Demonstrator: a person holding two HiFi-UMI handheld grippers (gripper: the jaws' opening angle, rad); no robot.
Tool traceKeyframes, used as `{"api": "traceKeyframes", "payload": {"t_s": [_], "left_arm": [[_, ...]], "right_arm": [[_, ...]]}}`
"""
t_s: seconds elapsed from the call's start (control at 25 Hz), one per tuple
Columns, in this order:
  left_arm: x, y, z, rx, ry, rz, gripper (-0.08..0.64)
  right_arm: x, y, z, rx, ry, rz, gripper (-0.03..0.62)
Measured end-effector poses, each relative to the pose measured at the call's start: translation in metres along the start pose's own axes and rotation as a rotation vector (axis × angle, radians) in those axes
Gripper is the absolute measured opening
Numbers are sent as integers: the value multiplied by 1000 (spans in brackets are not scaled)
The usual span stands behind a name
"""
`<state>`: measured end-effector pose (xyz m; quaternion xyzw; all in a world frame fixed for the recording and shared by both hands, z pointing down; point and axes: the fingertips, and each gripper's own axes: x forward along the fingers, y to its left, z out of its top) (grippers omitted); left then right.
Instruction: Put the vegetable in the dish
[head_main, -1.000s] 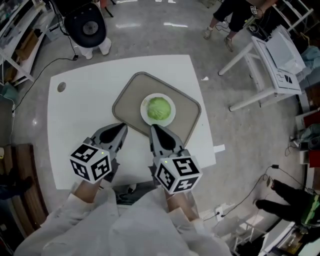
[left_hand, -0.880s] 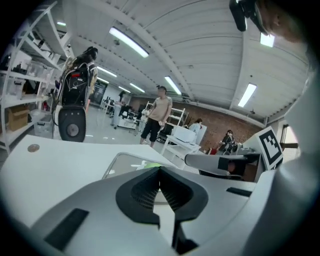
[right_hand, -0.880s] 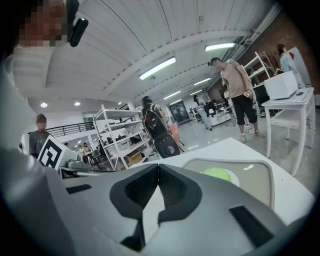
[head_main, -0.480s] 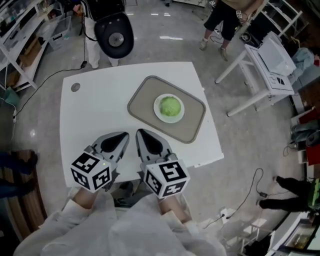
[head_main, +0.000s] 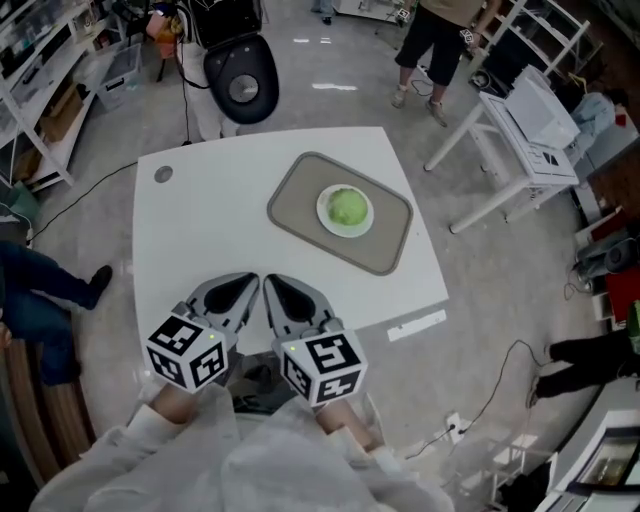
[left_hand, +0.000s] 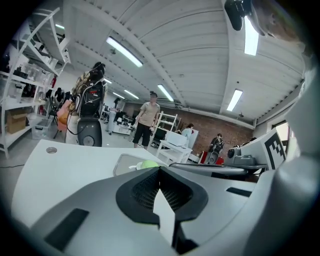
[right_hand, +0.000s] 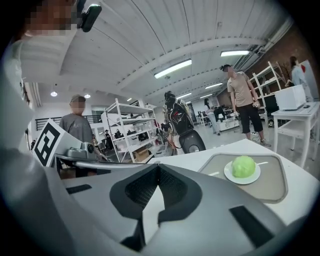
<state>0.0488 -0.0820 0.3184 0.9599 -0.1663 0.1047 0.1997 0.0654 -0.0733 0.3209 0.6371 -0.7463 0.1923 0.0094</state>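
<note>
A round green vegetable (head_main: 347, 207) lies in a small white dish (head_main: 330, 218) on a grey tray (head_main: 385, 243), on the far right part of the white table (head_main: 200, 240). It also shows in the right gripper view as the vegetable (right_hand: 243, 166) in the dish (right_hand: 231, 175), and partly in the left gripper view as the vegetable (left_hand: 148, 164). My left gripper (head_main: 250, 280) and right gripper (head_main: 272, 284) are side by side over the table's near edge, well short of the tray. Both are shut with nothing between the jaws.
A small round mark (head_main: 163, 173) sits at the table's far left corner. A black round-based stand (head_main: 240, 75) and a white side table (head_main: 520, 125) stand beyond the table. People (head_main: 437, 40) stand on the floor around.
Both grippers have drawn back from the tray toward the table's near edge, still shut and empty. The vegetable stays in the dish.
</note>
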Motion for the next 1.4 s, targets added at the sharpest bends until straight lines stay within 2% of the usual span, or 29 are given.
{"api": "traceKeyframes", "payload": {"t_s": [0.44, 1.4], "left_arm": [[6, -4, 6, -2, -38, 48, 8], [-2, -5, 2, -25, -50, 114, 8]], "right_arm": [[-1, -6, 6, -75, 38, 54, 12], [-6, -3, 0, -97, 70, 87, 12]]}}
